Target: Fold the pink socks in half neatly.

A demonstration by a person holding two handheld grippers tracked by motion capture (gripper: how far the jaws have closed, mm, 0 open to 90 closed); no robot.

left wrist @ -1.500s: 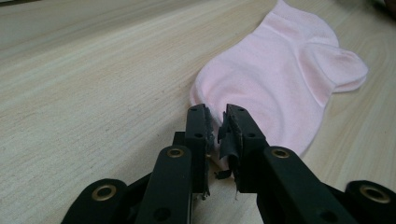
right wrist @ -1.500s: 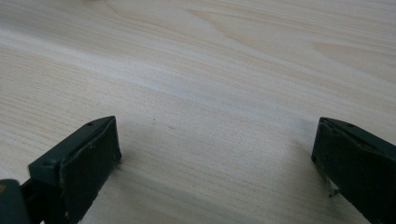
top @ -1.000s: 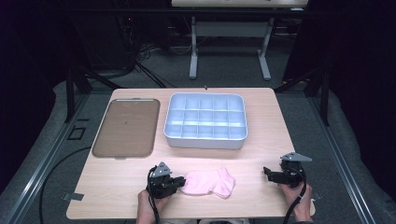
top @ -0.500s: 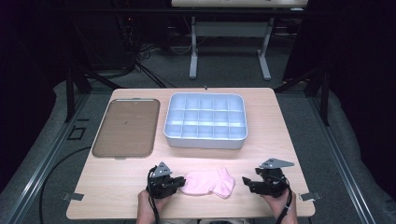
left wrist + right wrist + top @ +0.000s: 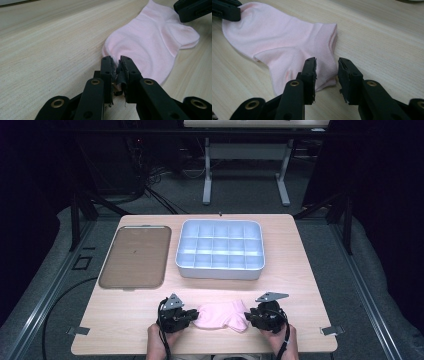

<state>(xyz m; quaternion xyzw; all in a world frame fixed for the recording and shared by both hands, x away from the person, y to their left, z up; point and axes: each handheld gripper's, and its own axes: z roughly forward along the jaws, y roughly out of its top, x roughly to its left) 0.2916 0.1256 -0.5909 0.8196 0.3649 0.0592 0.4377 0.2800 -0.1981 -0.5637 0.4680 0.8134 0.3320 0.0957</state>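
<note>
A pink ankle sock [image 5: 222, 316] lies flat on the wooden table near the front edge. My left gripper [image 5: 192, 316] is at its toe end. In the left gripper view the jaws [image 5: 117, 66] are shut on the edge of the sock [image 5: 150, 42]. My right gripper [image 5: 251, 317] is at the cuff end. In the right gripper view it stands open [image 5: 327, 68], one jaw over the sock's cuff [image 5: 279, 42] and the other over bare wood beside it. The left gripper [image 5: 227, 10] shows at the far end there.
A flat brown tray [image 5: 135, 257] lies at the back left. A white box divided into several compartments [image 5: 217, 271] sits behind the sock at the middle. Bare table [image 5: 300, 285] stretches to the right of the box.
My right gripper has moved left from the table's right edge up to the sock's cuff. The left gripper and the sock have stayed in place.
</note>
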